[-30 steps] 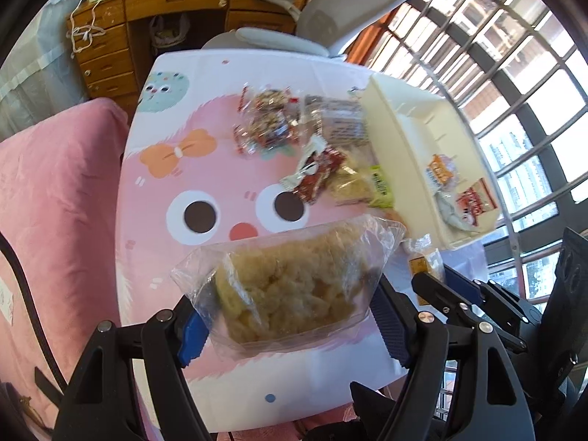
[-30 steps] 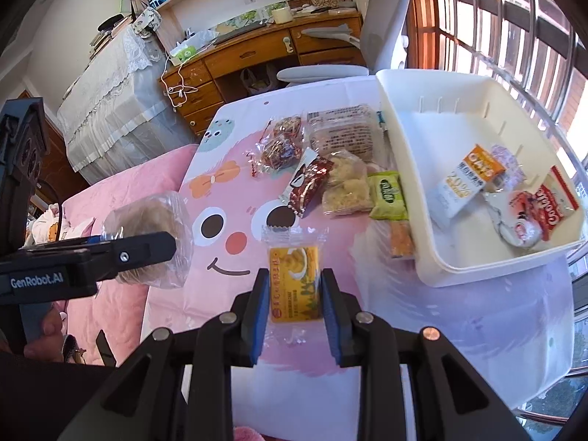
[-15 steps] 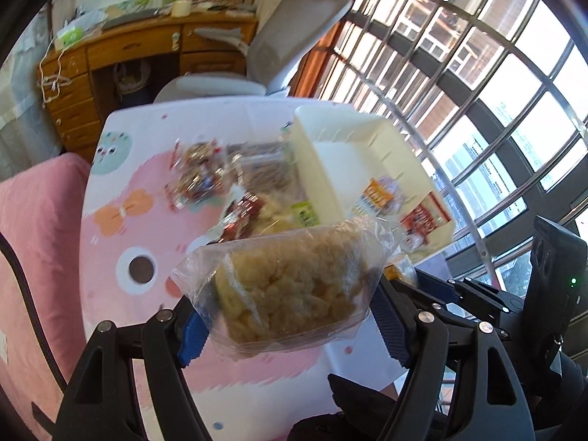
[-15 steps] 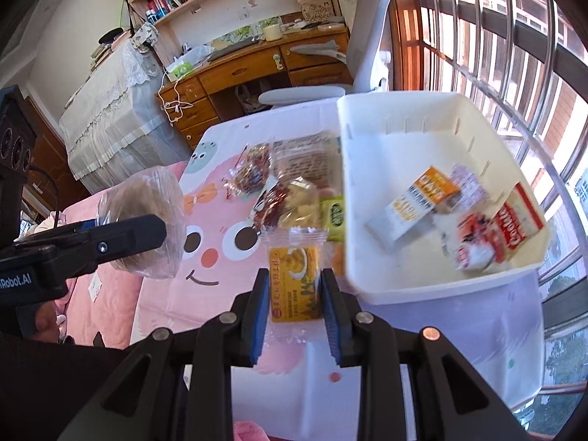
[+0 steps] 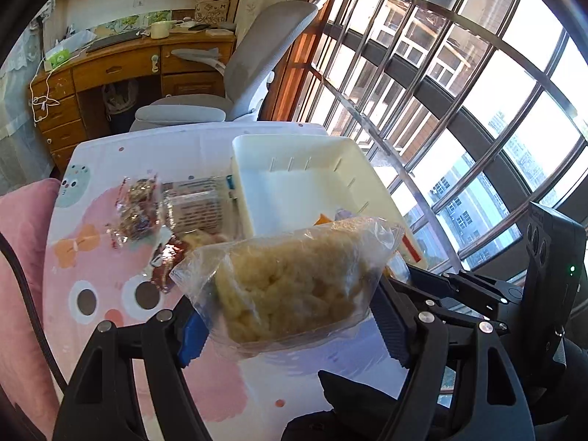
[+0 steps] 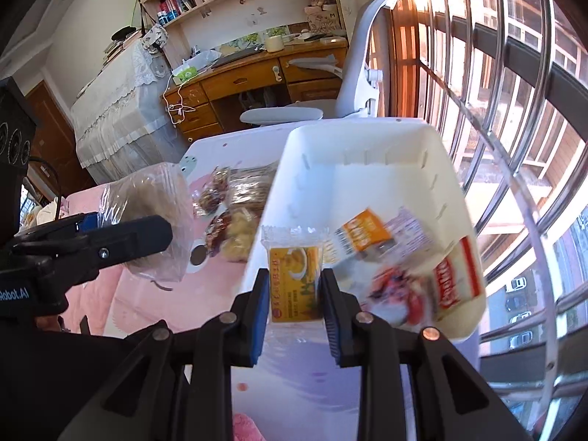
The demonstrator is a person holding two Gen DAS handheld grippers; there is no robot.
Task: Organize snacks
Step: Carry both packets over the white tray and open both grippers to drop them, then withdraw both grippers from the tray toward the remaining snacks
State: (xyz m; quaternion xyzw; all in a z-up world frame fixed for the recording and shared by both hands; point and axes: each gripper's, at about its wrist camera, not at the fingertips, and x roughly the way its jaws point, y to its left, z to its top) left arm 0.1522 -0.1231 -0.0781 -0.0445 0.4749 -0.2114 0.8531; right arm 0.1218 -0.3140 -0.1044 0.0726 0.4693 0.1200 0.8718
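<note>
My left gripper (image 5: 290,316) is shut on a clear bag of pale puffed snack (image 5: 290,286), held in the air over the near corner of the white bin (image 5: 294,180). The same bag (image 6: 154,217) shows at the left of the right wrist view. My right gripper (image 6: 296,294) is shut on a small yellow snack packet (image 6: 296,279), raised by the bin's (image 6: 367,139) near left wall. Inside the bin lie an orange-and-white packet (image 6: 362,235), a red-and-white packet (image 6: 457,275) and a blurred red one (image 6: 397,286). Loose snacks (image 5: 172,213) stay on the pink cartoon tablecloth (image 5: 88,257).
A grey office chair (image 5: 242,84) and a wooden desk (image 5: 110,73) stand beyond the table's far edge. Barred windows (image 5: 459,110) run along the right, close behind the bin. A pink cushion (image 5: 22,257) lies left of the table.
Both grippers have swung right and risen a little with their snacks, so the white bin now sits directly ahead of each. The grips are unchanged.
</note>
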